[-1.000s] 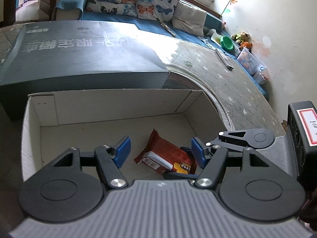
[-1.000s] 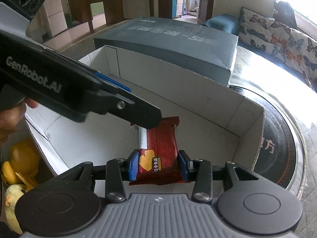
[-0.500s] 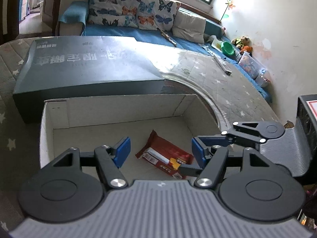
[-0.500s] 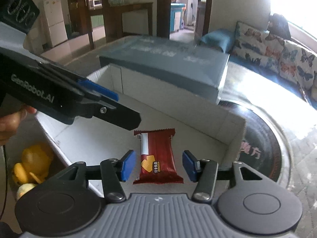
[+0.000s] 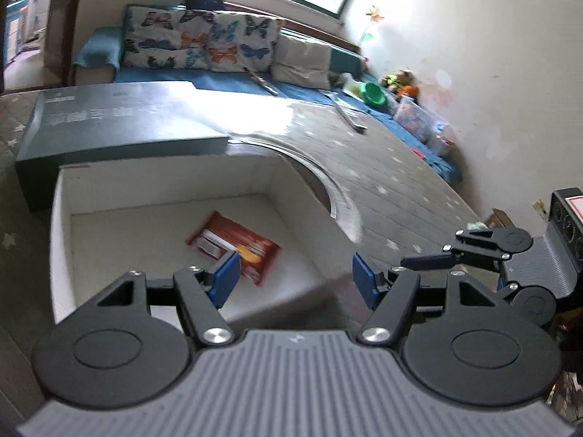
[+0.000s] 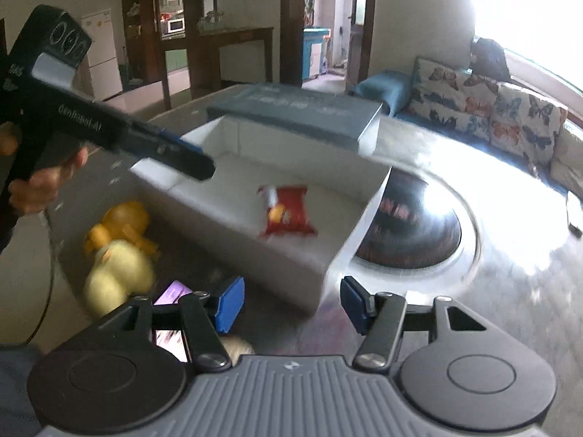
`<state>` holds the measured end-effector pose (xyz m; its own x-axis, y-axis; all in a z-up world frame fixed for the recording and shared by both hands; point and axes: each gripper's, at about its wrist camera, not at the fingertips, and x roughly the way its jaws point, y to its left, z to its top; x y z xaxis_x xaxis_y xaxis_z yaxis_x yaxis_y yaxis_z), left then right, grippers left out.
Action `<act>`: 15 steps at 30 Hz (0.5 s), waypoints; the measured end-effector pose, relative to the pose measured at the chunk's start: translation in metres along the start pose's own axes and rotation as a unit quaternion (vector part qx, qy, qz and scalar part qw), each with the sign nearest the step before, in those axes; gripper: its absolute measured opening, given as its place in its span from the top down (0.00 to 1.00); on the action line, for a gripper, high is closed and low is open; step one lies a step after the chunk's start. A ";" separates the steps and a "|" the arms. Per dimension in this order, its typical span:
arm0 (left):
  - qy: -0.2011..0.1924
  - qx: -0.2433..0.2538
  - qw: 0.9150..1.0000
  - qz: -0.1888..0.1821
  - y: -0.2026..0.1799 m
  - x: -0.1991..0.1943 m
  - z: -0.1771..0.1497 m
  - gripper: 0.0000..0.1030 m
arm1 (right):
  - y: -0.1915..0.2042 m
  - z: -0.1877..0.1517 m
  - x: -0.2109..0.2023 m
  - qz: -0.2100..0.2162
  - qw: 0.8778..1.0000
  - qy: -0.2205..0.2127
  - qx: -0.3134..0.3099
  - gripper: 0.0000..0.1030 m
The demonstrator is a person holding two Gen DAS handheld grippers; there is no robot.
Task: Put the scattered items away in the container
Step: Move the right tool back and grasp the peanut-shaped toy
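Right gripper [image 6: 289, 304] jaws empty and opening; left gripper [image 5: 293, 276] jaws spread, empty. Drop looks done. Next: pick the yellow duck toy [image 6: 118, 255] lying on the surface just outside the white box [image 6: 233, 233]. Box holds only the red snack pack [image 6: 286, 211].

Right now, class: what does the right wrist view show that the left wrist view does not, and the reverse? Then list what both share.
Only the right wrist view: yellow plush ducks and a purple packet on the table outside the box, and the hand holding the left gripper.

Only the left wrist view: a green bowl and plush toys by the far wall.

Both: the white cardboard box holding the red snack packet, the dark lid behind it, the butterfly cushions.
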<state>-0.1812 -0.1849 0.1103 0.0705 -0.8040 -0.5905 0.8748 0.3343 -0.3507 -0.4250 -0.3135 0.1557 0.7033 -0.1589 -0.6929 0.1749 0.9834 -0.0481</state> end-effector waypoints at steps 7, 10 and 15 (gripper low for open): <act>0.040 0.035 0.998 -0.034 -0.039 0.019 -0.022 0.35 | 0.029 -0.037 -0.010 0.028 0.999 0.028 -0.013 0.42; 0.059 0.042 0.996 -0.044 -0.049 0.034 -0.028 0.35 | 0.035 -0.046 -0.001 0.032 0.999 0.040 -0.013 0.42; 0.089 0.047 0.993 -0.054 -0.054 0.055 -0.035 0.35 | 0.038 -0.052 0.012 0.030 0.998 0.054 -0.010 0.46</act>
<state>-0.2416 -0.2298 0.0713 -0.1051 -0.7306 -0.6746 0.9139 0.1964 -0.3552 -0.4456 -0.2735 0.1079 0.6337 -0.0905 -0.7683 0.1197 0.9926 -0.0182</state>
